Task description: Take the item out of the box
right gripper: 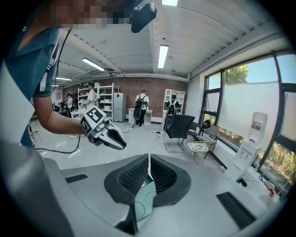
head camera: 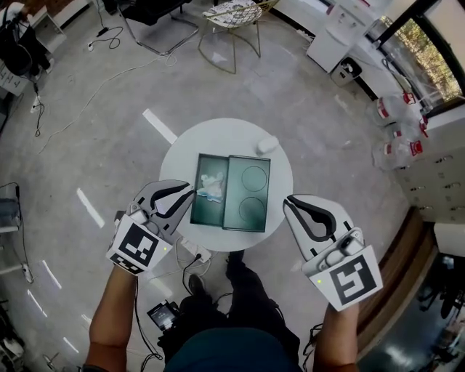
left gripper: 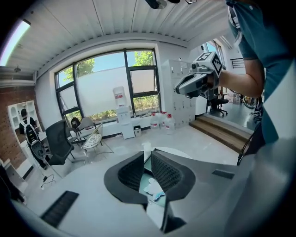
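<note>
An open dark green box [head camera: 251, 190] lies on the round white table [head camera: 218, 138]. Its left half holds a crumpled white and light-blue item [head camera: 211, 186]; its right half is a lid with two embossed rings. My left gripper [head camera: 190, 190] hovers at the box's left edge, jaws shut and empty, tips just left of the item. Past its closed jaws in the left gripper view, the item [left gripper: 154, 189] lies below. My right gripper [head camera: 288, 203] hangs beyond the table's right rim, also shut, holding nothing. The right gripper view looks down on the ringed lid [right gripper: 145, 194].
A small white oval object [head camera: 267, 144] sits on the table behind the box. A power strip with cables [head camera: 195, 251] lies on the floor under the near rim. A wire chair with a patterned cushion [head camera: 234, 14] stands farther back, and water bottles [head camera: 396, 109] sit at the right.
</note>
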The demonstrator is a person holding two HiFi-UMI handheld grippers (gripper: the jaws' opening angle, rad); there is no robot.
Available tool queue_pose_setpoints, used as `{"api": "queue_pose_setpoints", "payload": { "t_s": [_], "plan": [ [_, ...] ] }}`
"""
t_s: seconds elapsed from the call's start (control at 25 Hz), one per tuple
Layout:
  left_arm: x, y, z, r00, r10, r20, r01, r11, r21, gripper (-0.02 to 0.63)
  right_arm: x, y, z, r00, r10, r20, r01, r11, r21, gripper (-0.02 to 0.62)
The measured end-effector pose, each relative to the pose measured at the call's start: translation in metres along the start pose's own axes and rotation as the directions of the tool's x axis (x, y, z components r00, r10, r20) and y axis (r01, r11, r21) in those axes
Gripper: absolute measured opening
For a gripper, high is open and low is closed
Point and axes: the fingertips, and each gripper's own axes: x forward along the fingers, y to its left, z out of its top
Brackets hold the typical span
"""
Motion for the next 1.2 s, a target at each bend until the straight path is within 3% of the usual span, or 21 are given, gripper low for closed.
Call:
{"api": "queue_pose_setpoints", "payload": {
  "t_s": [0.16, 0.44, 0.68, 1.2],
  "plan": [
    [0.033, -0.002, -0.019, 0.999, -0.035, -0.041, 0.035, 0.999, 0.007, 0.044, 0.007, -0.012, -0.020, 1.000, -0.002, -0.020, 0.003, 1.000, 0.024, 0.040],
    [0.091, -0.017, -0.061, 0.985, -0.110, -0.136, 0.112, 0.994, 0.010, 0.117, 0.020, -0.026, -0.065, 0.998, 0.013, -0.058, -0.010, 0.998, 0.054, 0.040],
    [0.137, -0.037, -0.108, 0.952, -0.169, -0.257, 0.179, 0.984, 0.017, 0.182, 0.023, -0.035, -0.094, 0.997, 0.021, -0.072, -0.014, 0.996, 0.087, 0.040],
    [0.214, -0.061, -0.200, 0.867, -0.168, -0.470, 0.234, 0.968, 0.086, 0.271, 0.011, -0.053, -0.174, 0.990, 0.016, -0.139, 0.006, 0.988, 0.153, 0.040]
  ]
}}
